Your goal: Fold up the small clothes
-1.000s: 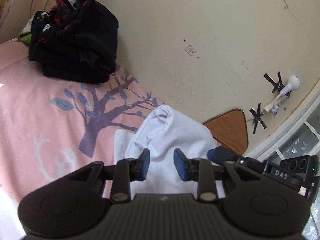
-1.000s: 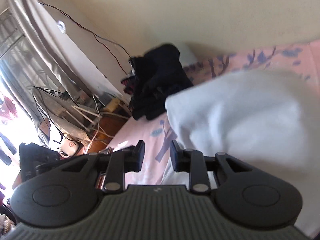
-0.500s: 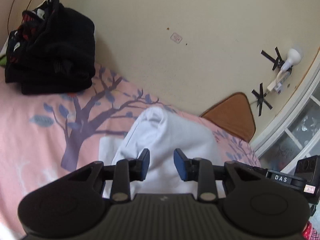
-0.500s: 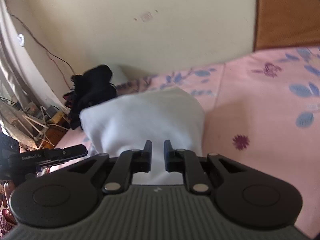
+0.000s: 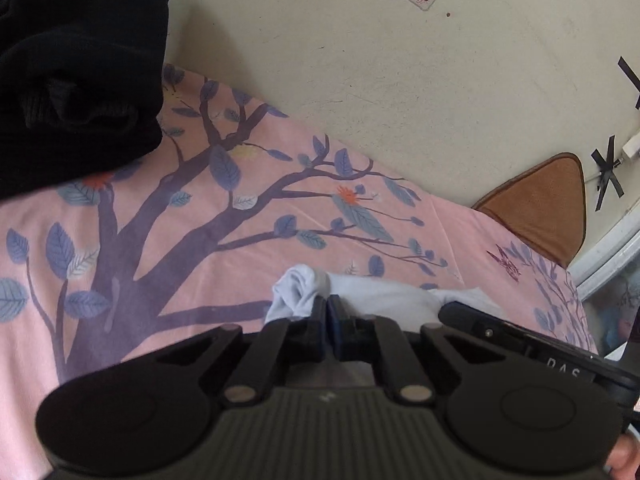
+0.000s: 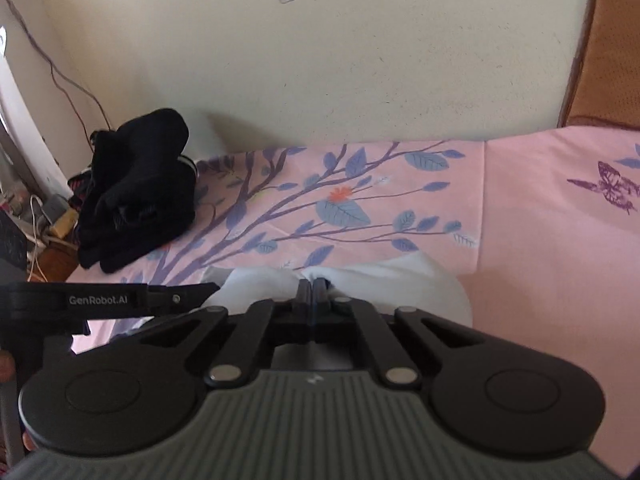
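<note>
While both grippers pinch the white garment (image 6: 400, 280) low over the pink bedsheet (image 6: 540, 240), left gripper (image 5: 327, 312) and right gripper (image 6: 314, 292) should move level together, keeping the 2 held edges aligned and taut before laying them flat.

Left gripper (image 5: 327, 312): fingers pressed together, white cloth (image 5: 300, 292) pinched at their tips, bunched just left of them. Right gripper (image 6: 313, 292): fingers likewise closed, cloth gathered on both sides of the tips. Left gripper's body lies just left of the right fingers, low.
</note>
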Demonstrator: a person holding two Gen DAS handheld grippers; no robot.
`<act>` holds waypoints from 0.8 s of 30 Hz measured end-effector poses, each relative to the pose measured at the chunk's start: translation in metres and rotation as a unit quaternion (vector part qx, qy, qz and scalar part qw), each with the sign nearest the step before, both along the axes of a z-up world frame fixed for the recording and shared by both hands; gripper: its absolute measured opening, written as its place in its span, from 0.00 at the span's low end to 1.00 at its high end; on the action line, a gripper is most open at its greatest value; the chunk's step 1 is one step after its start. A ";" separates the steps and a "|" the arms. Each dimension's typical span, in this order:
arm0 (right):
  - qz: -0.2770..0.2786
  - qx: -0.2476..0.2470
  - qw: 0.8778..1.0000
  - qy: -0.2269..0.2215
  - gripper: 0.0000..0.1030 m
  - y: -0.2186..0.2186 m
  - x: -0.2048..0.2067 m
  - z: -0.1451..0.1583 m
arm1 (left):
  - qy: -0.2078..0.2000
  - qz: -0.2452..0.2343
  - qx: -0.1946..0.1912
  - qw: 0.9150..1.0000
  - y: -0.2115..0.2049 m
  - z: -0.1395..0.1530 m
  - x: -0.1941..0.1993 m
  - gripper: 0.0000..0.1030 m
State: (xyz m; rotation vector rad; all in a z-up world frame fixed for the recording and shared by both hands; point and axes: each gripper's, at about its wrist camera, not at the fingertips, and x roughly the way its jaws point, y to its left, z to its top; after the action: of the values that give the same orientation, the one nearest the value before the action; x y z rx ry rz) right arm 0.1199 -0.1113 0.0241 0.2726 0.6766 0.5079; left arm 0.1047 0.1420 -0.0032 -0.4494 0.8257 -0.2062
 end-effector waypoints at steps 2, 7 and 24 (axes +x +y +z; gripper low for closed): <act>0.009 -0.003 1.000 0.001 0.01 -0.002 -0.005 0.006 | 0.000 -0.004 -0.001 1.000 0.006 0.009 -0.008 0.06; -0.004 0.106 0.993 -0.042 0.61 -0.060 -0.049 0.030 | -0.058 0.031 0.012 0.998 0.046 0.042 -0.067 0.78; 0.025 0.075 0.997 0.011 0.52 -0.022 -0.056 -0.011 | -0.013 -0.040 -0.111 0.993 -0.001 -0.006 -0.083 0.92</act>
State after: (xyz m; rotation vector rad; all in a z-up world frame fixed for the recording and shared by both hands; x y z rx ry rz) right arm 0.0640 -0.1332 0.0127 0.4037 0.6693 0.6046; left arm 0.0217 0.1407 -0.0090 -0.6215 0.7993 -0.3791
